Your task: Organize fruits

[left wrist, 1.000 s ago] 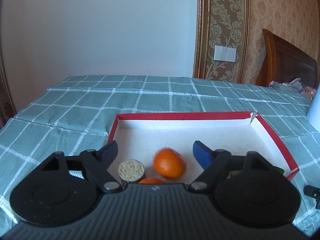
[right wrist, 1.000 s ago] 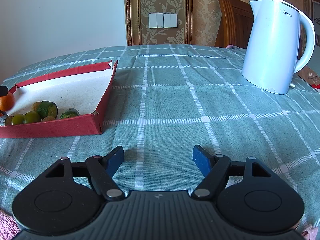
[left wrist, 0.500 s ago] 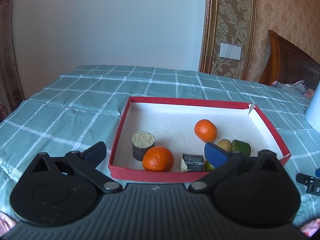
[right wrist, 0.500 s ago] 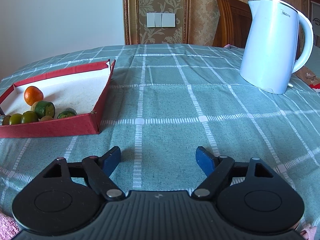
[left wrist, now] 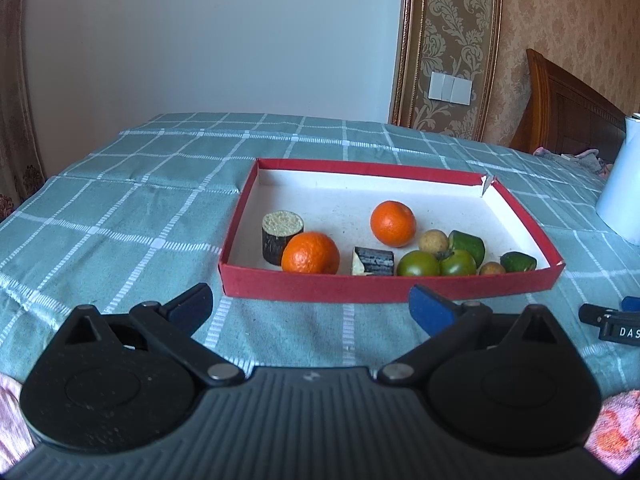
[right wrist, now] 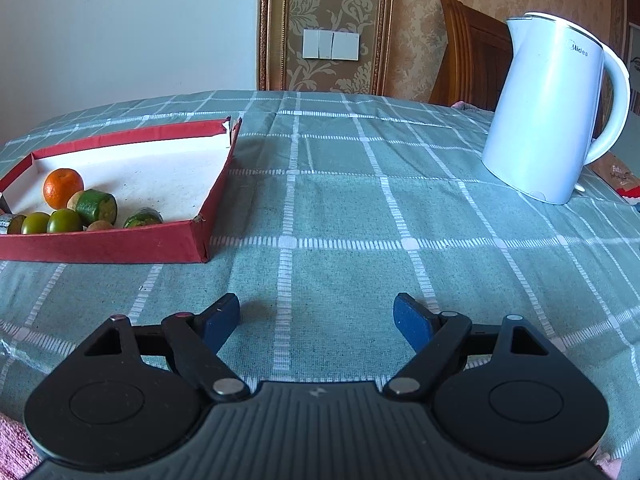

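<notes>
The left claw (left wrist: 310,306) hangs wide and empty just short of the red tray (left wrist: 360,288), which lies straight ahead of it; the right claw (right wrist: 316,320), also wide and empty, sits over bare bench (right wrist: 340,208) with the tray well off to its left, so the left is judged nearer. The left view shows 2 oranges (left wrist: 311,253), a dark cylinder (left wrist: 280,232) and green fruit (left wrist: 418,264) crowded at the near wall; only the right view shows the whole kettle (right wrist: 548,112).

You get bright, sharp daylight views; the kettle (right wrist: 548,112) shows soft glare, and fisheye bending curves the tablecloth (right wrist: 360,208) edges
</notes>
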`<state>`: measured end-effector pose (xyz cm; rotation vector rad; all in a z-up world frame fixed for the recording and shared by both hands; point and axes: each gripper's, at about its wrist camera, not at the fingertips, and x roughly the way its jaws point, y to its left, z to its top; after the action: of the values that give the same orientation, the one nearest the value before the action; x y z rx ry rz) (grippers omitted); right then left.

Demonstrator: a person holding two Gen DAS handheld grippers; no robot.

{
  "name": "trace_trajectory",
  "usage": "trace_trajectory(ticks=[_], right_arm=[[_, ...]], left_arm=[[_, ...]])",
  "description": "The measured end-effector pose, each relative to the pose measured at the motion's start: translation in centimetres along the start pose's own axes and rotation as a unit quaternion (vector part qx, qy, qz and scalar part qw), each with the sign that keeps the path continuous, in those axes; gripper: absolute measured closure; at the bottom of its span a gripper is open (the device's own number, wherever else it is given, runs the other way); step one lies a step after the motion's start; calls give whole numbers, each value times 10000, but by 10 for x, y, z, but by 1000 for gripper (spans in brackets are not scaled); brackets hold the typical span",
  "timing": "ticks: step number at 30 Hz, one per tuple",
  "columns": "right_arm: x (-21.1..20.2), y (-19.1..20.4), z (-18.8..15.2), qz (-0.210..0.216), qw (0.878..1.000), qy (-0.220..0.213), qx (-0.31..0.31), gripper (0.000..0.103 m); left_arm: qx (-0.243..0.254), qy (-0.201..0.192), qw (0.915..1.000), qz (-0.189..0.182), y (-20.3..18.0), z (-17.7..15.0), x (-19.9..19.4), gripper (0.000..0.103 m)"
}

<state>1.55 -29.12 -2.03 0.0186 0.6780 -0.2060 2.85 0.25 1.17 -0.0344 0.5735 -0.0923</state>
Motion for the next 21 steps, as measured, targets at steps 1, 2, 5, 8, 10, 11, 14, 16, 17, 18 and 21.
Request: trace_trajectory(ticks=[1, 2, 5, 8, 10, 11, 14, 16, 17, 18, 21], right_arm=[[-1, 2, 0, -9, 10000, -10, -20, 19], [-3, 4, 0, -7, 10000, -33, -47, 19], [-13, 12, 2, 44, 9998, -172, -76, 19], [-28, 23, 6, 138, 9991, -383, -150, 19], [-37, 32, 10, 253, 9984, -477, -192, 19], [-42, 36, 11, 296, 9980, -528, -206, 19], [-53, 52, 13, 458, 9964, -660, -261, 18], [-59, 62, 11, 590, 9951, -733, -302, 17], [-62, 67, 10, 641, 9946, -751, -321, 17], [-63, 72, 9, 670, 9943, -755, -334, 17], [-65, 90, 6, 723, 9939, -716, -433, 17]], left_arm=[[-8, 23, 10000, -9, 0, -2, 0, 0], [-15, 40, 10000, -17, 0, -4, -1, 0], [-24, 30, 10000, -33, 0, -6, -4, 0], [-18, -28, 10000, -58, -1, -7, -8, 0], [12, -89, 9999, -74, -2, -8, -11, 0], [38, -135, 9999, -75, -3, -8, -14, 0], [124, -242, 9996, -15, -6, -8, -20, 0], [170, -301, 9994, 63, -9, -8, -23, 0], [184, -341, 9992, 102, -9, -8, -24, 0], [189, -378, 9990, 118, -9, -7, -25, 0], [184, -420, 9988, 154, -9, -7, -27, 0]])
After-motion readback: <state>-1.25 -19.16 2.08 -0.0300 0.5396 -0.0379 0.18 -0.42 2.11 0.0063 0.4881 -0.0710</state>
